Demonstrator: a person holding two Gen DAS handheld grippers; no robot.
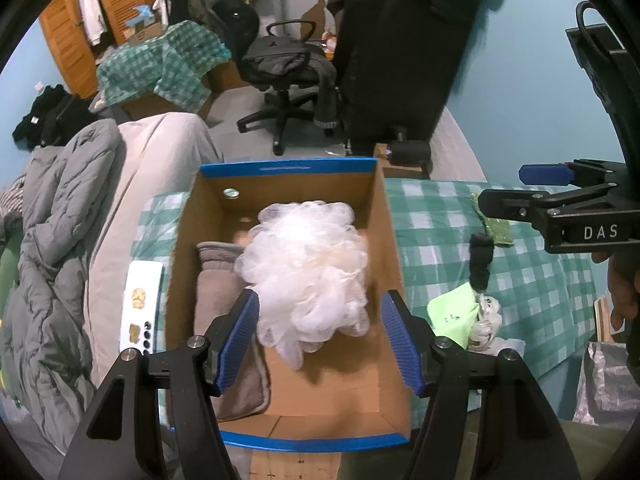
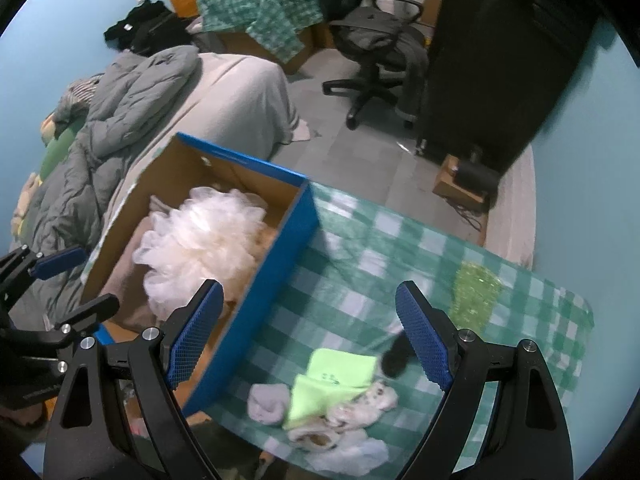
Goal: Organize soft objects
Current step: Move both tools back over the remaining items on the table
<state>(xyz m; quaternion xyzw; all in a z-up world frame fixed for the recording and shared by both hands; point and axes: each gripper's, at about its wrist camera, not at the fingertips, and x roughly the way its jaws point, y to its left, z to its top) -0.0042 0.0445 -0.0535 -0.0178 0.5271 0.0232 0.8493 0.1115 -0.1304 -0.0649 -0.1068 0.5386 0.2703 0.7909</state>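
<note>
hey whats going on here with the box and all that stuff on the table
A person with a hand-held gripper in each hand is sorting soft items into a blue-rimmed cardboard box. A white mesh bath pouf and a folded grey towel already lie inside. The left hand-held gripper is open above the pouf, gripping nothing. The right hand-held gripper is open over the checkered tablecloth, above a lime green cloth, a black sock, a grey sock and patterned socks not yet boxed.

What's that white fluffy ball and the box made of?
The white fluffy ball looks like gathered plastic mesh, a bath pouf: see-through ruffles. The box looks like cardboard: matte brown inside, blue printed outside and rim.
</note>
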